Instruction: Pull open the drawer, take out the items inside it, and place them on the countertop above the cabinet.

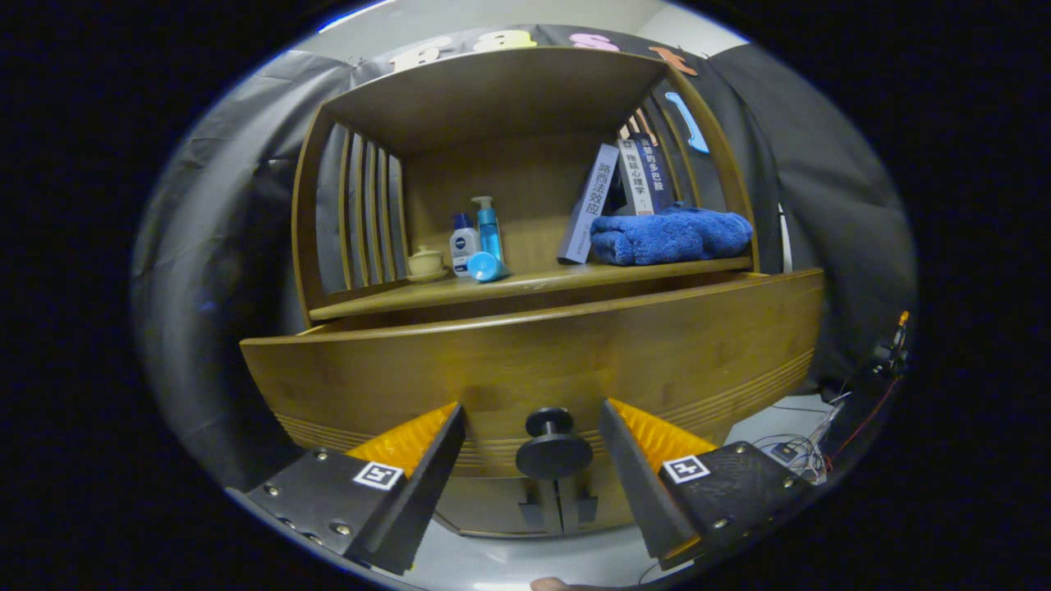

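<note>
The gripper (532,435) is lined up square with the drawer (534,361), jaws spread wide with the round knob (553,447) sat between them, untouched (so a pinch is probably planned). The drawer's contents can't be seen.

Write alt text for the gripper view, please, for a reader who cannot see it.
The open gripper has its jaws either side of the round knob on a wooden drawer, not touching it. The drawer looks slightly pulled out. On the countertop above stand bottles, a cup, books and a blue towel.
</note>
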`<action>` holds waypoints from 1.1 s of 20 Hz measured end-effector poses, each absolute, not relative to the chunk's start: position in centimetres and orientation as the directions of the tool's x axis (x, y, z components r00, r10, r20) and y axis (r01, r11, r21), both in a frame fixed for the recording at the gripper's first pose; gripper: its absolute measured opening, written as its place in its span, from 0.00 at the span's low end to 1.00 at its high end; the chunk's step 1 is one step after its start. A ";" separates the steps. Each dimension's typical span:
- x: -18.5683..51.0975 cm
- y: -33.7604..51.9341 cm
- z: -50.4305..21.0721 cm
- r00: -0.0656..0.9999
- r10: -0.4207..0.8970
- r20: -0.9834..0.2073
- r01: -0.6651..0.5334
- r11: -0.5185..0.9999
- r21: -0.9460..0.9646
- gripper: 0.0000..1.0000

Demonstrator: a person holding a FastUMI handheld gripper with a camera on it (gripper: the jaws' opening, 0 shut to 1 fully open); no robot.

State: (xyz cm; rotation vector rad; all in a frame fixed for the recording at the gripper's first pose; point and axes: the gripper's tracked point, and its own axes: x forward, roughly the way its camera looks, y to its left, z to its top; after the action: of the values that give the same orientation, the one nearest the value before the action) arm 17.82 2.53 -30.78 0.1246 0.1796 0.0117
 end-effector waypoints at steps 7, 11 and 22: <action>20.7 3.3 -31.4 0.979 -0.001 -0.206 0.019 0.996 0.088 0.99; 21.9 3.6 -31.7 0.974 0.023 -0.224 0.011 0.989 0.148 0.99; 25.2 3.9 -32.3 0.964 0.043 -0.263 0.014 0.978 0.209 0.99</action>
State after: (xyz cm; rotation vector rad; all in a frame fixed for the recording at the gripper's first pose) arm 25.18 3.88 -32.35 0.2115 0.2700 0.0150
